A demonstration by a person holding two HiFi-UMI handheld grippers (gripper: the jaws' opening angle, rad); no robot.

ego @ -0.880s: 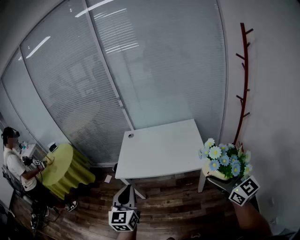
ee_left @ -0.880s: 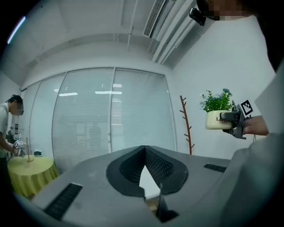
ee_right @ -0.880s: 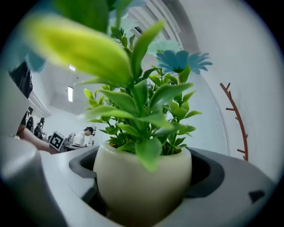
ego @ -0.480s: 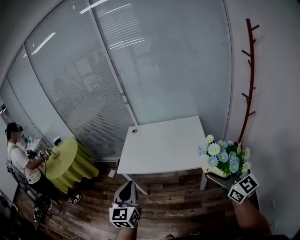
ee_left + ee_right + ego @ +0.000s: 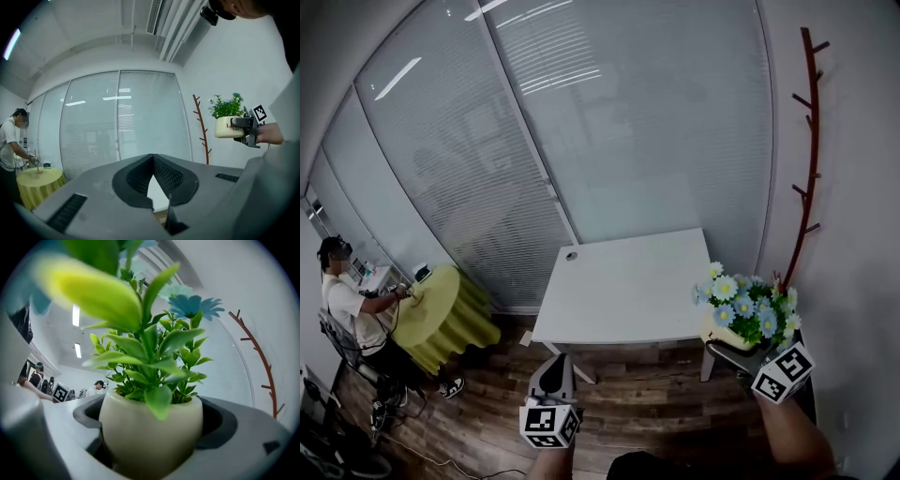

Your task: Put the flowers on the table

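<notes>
A cream pot of blue and white flowers (image 5: 739, 311) hangs in the air off the right front corner of the white table (image 5: 628, 291). My right gripper (image 5: 737, 352) is shut on the pot, below the blooms. In the right gripper view the pot (image 5: 151, 434) fills the space between both jaws, with green leaves above it. My left gripper (image 5: 555, 372) is low in the middle, over the wood floor in front of the table, shut and empty. In the left gripper view its jaw tips (image 5: 151, 156) meet, and the held pot (image 5: 227, 126) shows at the right.
A red branch-shaped coat stand (image 5: 811, 159) rises by the right wall behind the pot. Glass walls with blinds (image 5: 581, 141) close off the back. At the far left a person (image 5: 352, 314) stands at a round table with a yellow cloth (image 5: 431, 319).
The head view has shifted a little, and the table and coat stand sit slightly higher and to the right. Both grippers keep their places and the pot stays held.
</notes>
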